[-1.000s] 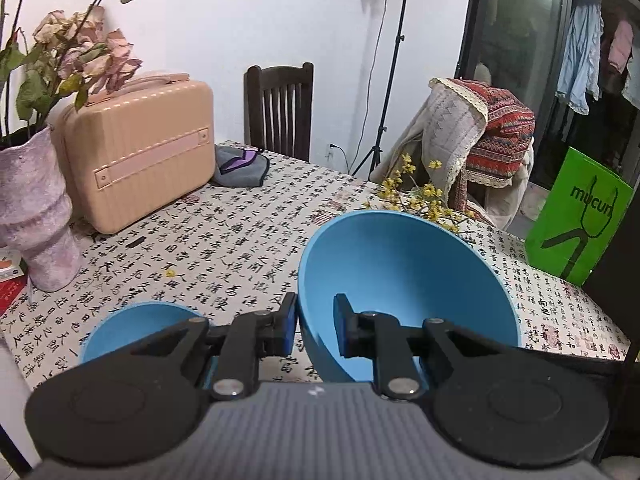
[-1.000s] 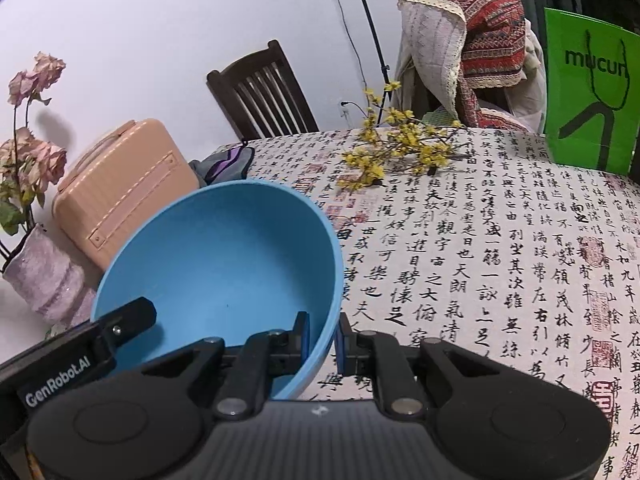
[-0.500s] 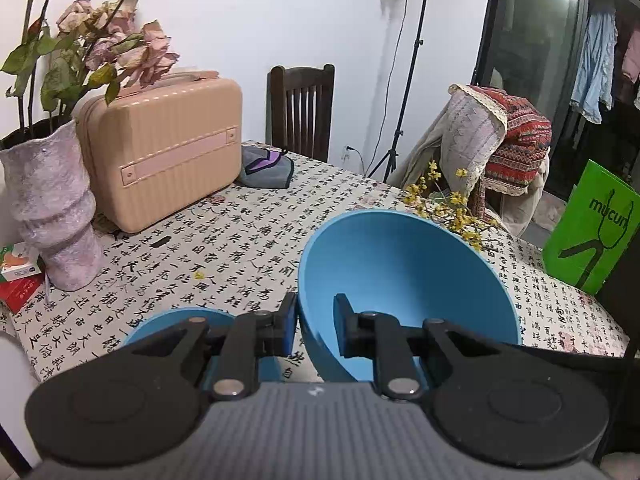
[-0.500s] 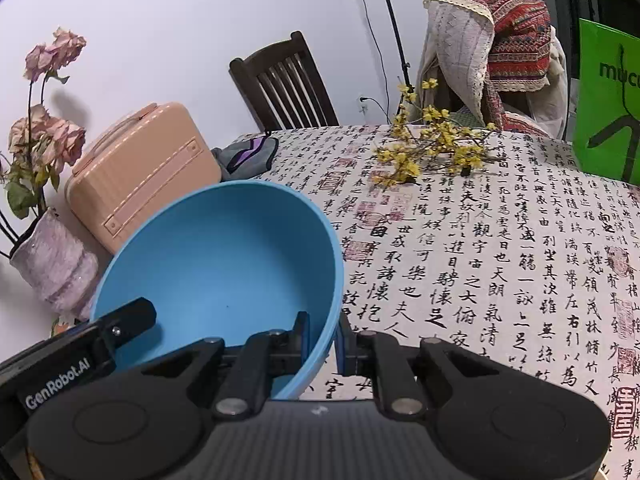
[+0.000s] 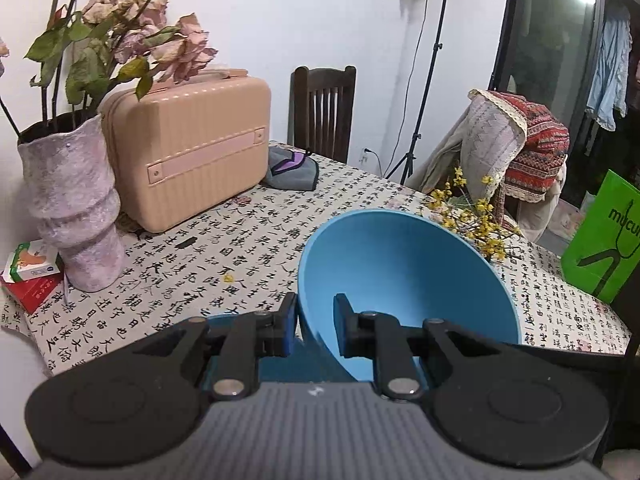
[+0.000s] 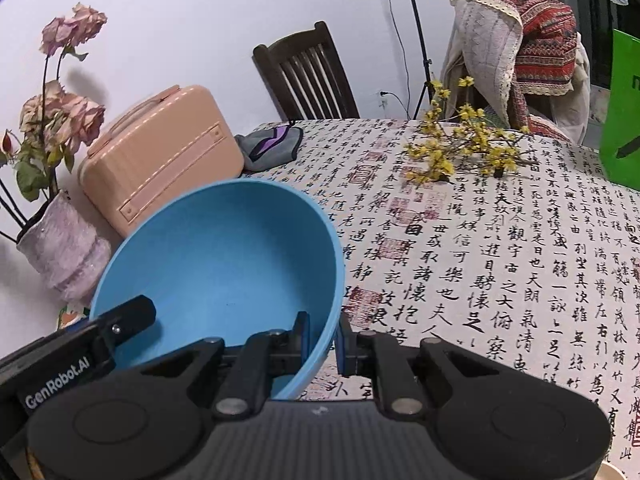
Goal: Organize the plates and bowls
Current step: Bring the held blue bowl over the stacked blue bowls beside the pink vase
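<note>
Apparently blue bowl (image 5: 404, 268) rim between both grippers' jaws, opposite sides.

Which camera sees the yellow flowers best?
The right wrist view: the yellow flowers lie in the open on the tablecloth. In the left wrist view the blue bowl hides part of them.

A large blue bowl (image 5: 404, 268) was held tilted above the desk (image 5: 256, 240); a second blue bowl (image 5: 224, 322) sat beneath it.
</note>
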Action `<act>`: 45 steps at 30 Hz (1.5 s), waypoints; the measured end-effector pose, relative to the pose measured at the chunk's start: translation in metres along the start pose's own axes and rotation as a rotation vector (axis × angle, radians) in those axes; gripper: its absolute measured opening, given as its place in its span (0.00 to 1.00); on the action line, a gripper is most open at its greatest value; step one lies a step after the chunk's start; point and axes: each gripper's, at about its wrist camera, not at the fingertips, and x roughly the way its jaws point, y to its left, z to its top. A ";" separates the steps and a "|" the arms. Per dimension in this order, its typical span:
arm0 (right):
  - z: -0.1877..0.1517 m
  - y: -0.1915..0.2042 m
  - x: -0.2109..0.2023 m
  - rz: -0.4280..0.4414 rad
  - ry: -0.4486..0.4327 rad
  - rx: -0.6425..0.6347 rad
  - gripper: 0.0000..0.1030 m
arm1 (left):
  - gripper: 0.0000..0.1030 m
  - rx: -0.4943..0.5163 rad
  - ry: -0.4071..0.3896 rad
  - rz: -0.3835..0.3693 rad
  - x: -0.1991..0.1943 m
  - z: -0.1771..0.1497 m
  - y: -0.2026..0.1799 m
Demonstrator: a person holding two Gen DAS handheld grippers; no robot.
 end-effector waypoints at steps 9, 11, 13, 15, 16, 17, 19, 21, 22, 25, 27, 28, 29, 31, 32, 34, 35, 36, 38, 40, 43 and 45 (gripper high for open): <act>0.000 0.018 0.011 0.020 0.016 -0.023 0.12 | 0.18 -0.015 0.003 0.023 0.003 0.002 0.019; 0.000 0.021 0.014 0.023 0.019 -0.027 0.12 | 0.18 -0.017 0.004 0.027 0.004 0.002 0.022; 0.000 0.025 0.015 0.026 0.022 -0.030 0.12 | 0.18 -0.019 0.004 0.030 0.004 0.002 0.026; 0.000 0.027 0.017 0.029 0.024 -0.034 0.12 | 0.18 -0.022 0.006 0.032 0.005 0.002 0.029; -0.001 0.029 0.018 0.031 0.026 -0.035 0.12 | 0.18 -0.022 0.007 0.033 0.005 0.002 0.030; 0.000 0.030 0.019 0.032 0.028 -0.036 0.12 | 0.18 -0.022 0.008 0.035 0.005 0.001 0.032; -0.001 0.033 0.021 0.034 0.032 -0.039 0.12 | 0.18 -0.023 0.011 0.038 0.005 0.001 0.035; -0.002 0.035 0.023 0.036 0.036 -0.042 0.12 | 0.18 -0.024 0.013 0.041 0.005 0.000 0.038; -0.002 0.037 0.024 0.037 0.038 -0.042 0.12 | 0.18 -0.025 0.014 0.042 0.006 -0.001 0.039; -0.004 0.040 0.026 0.041 0.042 -0.045 0.12 | 0.18 -0.027 0.017 0.048 0.006 -0.001 0.043; -0.005 0.043 0.028 0.044 0.046 -0.047 0.12 | 0.18 -0.028 0.018 0.052 0.006 -0.002 0.046; -0.006 0.045 0.028 0.046 0.047 -0.048 0.12 | 0.18 -0.029 0.019 0.054 0.006 -0.002 0.047; -0.006 0.046 0.029 0.047 0.048 -0.049 0.12 | 0.18 -0.030 0.020 0.055 0.006 -0.003 0.049; -0.007 0.049 0.030 0.049 0.051 -0.052 0.12 | 0.18 -0.033 0.021 0.059 0.006 -0.004 0.052; -0.008 0.050 0.031 0.050 0.052 -0.054 0.12 | 0.18 -0.034 0.023 0.060 0.006 -0.004 0.054; -0.009 0.052 0.032 0.053 0.056 -0.058 0.12 | 0.18 -0.036 0.026 0.064 0.007 -0.005 0.057; -0.009 0.053 0.033 0.054 0.058 -0.060 0.12 | 0.18 -0.037 0.026 0.066 0.006 -0.006 0.058; -0.010 0.055 0.034 0.055 0.060 -0.063 0.12 | 0.18 -0.039 0.027 0.068 0.006 -0.007 0.060; -0.011 0.058 0.035 0.056 0.063 -0.068 0.12 | 0.18 -0.044 0.031 0.071 0.007 -0.007 0.063; -0.012 0.061 0.036 0.058 0.068 -0.074 0.13 | 0.18 -0.047 0.033 0.074 0.007 -0.008 0.066; -0.014 0.064 0.038 0.059 0.074 -0.080 0.13 | 0.18 -0.051 0.037 0.077 0.007 -0.010 0.070; -0.015 0.066 0.039 0.060 0.078 -0.084 0.13 | 0.18 -0.052 0.040 0.079 0.007 -0.012 0.073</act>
